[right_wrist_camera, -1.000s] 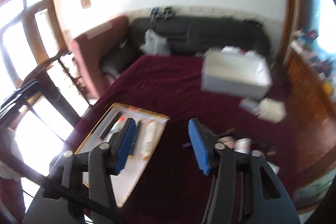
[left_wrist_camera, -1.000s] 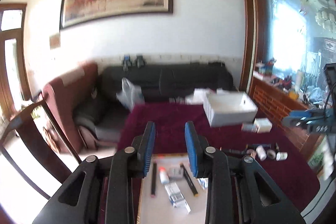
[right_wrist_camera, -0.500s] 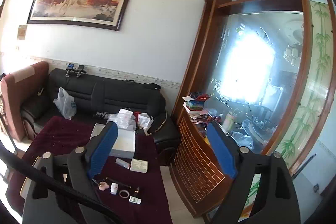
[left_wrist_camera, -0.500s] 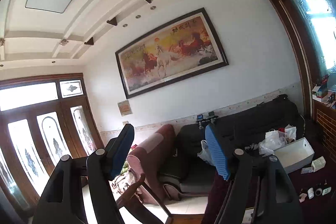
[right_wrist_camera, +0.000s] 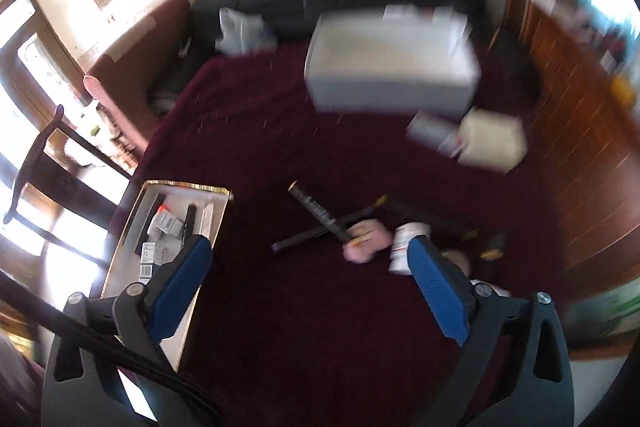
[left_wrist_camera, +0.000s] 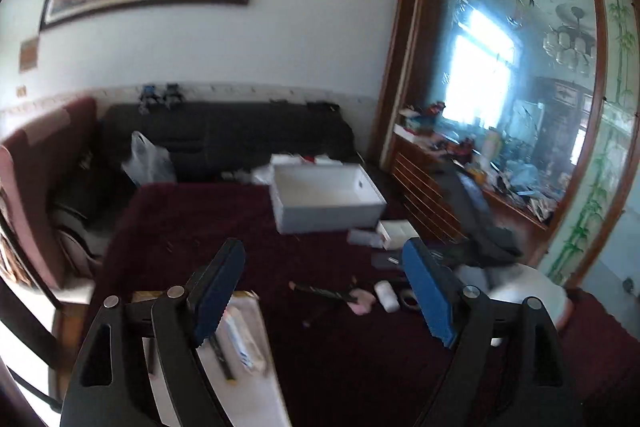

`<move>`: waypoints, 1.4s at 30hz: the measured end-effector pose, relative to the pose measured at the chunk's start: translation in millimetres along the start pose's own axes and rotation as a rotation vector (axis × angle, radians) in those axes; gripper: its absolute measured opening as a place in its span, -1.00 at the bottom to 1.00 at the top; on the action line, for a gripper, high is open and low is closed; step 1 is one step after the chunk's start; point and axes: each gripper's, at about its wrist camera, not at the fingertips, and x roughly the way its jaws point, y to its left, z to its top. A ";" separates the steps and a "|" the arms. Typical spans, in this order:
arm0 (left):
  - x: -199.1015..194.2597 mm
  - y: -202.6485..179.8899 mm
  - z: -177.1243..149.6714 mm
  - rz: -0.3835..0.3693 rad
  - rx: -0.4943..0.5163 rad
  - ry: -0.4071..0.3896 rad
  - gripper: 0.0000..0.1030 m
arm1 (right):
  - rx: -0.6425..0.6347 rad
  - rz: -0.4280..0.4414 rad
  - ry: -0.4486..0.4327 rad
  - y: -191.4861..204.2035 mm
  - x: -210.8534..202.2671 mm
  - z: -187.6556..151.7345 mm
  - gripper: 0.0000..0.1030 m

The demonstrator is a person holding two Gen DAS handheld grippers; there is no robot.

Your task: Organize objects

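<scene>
Both grippers swung back down over table (right_wrist_camera: 280,307); fingers just opening, apart, nothing between.

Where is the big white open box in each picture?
Left wrist view: the big white open box sits a bit above the middle, on the dark red tablecloth.
Right wrist view: the same box is upper right of centre, blurred.
Shared landmark: the black sofa behind it.

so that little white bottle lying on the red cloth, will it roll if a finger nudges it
Probably. The white bottle looks round and lies on its side, so a nudge could roll it. The red cloth may slow it. It looks small, so likely light.
</scene>
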 end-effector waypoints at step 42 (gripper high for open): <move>165.8 -15.1 -132.6 0.137 -0.051 0.376 0.34 | 0.294 0.039 -0.257 -115.1 36.0 -129.8 0.82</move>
